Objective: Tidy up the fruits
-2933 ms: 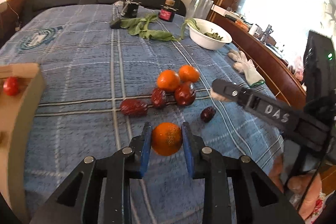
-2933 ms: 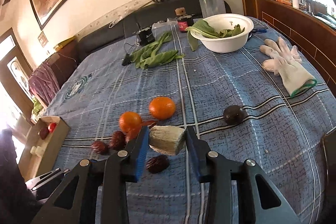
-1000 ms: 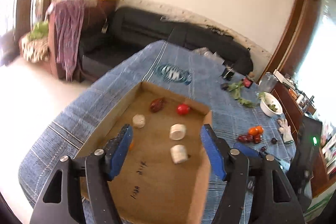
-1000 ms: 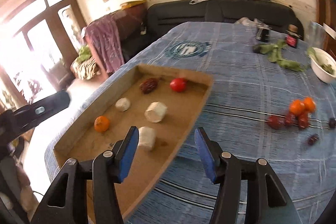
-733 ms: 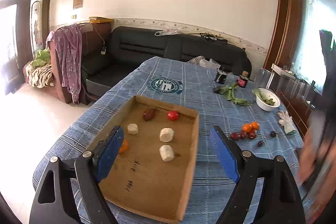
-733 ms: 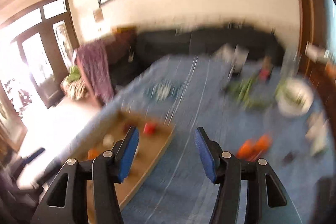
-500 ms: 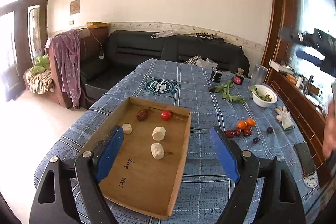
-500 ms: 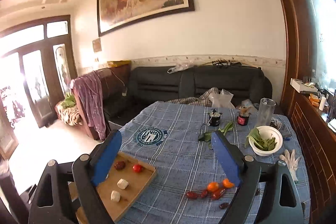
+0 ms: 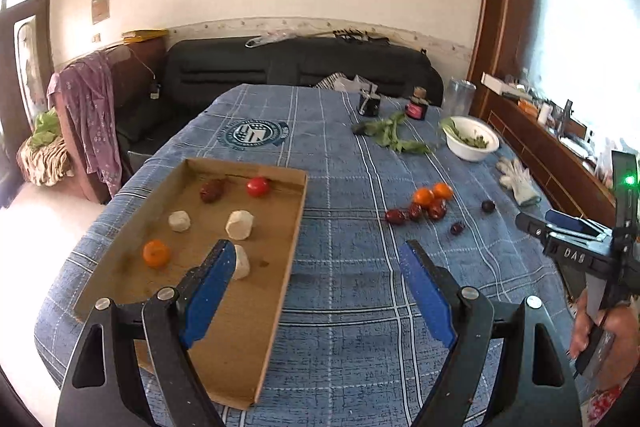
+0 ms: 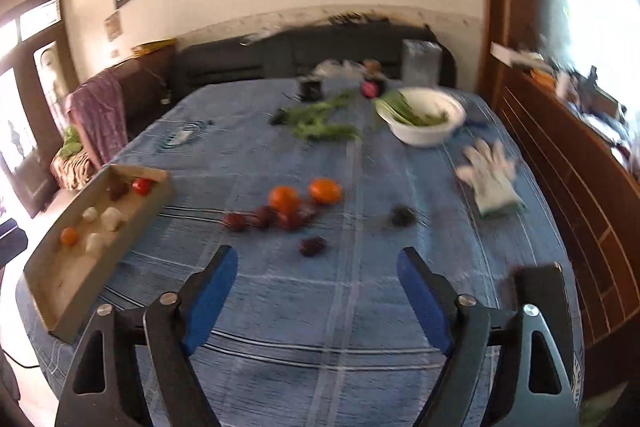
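**Both hand-held grippers empty over the tabletop**

Your tabletop (image 9: 344, 307), in blue plaid cloth, carries everything. The shallow brown cardboard tray (image 9: 276, 299) at its left holds one small orange mandarin (image 9: 156, 253), a red tomato (image 9: 258, 186), a dark red date (image 9: 211, 190) and three pale white chunks (image 9: 239, 224). Loose on the cloth right of it: two orange mandarins (image 10: 305, 194) touching a cluster of dark red dates (image 10: 264, 217). Your left hand-held gripper (image 9: 316, 287) is spread, nothing between. Your right hand-held gripper (image 10: 316, 287) has just narrowed slightly, jaws still wide, empty.
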A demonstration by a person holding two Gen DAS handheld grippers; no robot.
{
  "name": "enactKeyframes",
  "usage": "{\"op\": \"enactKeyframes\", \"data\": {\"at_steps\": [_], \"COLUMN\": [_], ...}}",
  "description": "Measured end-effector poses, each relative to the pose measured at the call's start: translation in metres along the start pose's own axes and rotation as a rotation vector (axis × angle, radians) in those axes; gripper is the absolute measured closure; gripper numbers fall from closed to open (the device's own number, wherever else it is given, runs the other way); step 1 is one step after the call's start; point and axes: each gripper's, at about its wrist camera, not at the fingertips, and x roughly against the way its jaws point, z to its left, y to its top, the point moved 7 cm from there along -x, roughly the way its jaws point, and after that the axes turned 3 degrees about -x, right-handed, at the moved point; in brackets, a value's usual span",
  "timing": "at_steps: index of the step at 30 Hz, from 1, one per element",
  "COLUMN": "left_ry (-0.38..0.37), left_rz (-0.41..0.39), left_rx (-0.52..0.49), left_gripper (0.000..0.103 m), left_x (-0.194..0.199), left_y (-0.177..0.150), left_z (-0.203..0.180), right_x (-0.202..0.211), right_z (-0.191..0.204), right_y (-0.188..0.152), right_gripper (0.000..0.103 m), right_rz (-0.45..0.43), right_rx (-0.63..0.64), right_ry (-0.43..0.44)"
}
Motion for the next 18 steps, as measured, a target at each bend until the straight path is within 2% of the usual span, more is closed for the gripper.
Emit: {"op": "enactKeyframes", "data": {"at_steps": [5,11,18], "left_ry": [0.007,0.079,0.074], "left_rz": [0.031,0.043,0.063], "left_rx": [-0.046,-0.15,-0.185], "left_gripper": [0.02,0.02,0.021], "left_x": [-0.015,-0.027,-0.037], "left_y": [-0.008,-0.017,-0.017], "left_z": [-0.016,-0.033,-0.043], "right_x": [-0.011,-0.024,-0.031], "right_z": [-0.015,-0.019,-0.024], "right_y": [-0.013,-0.026,-0.028], "right_gripper": [0.023,0.023,0.023], "right_rz": [0.032,0.059,0.07], "right_rx": [-0.026,-0.022,-0.034], "right_ry": [-0.006,-0.009,-0.005]}}
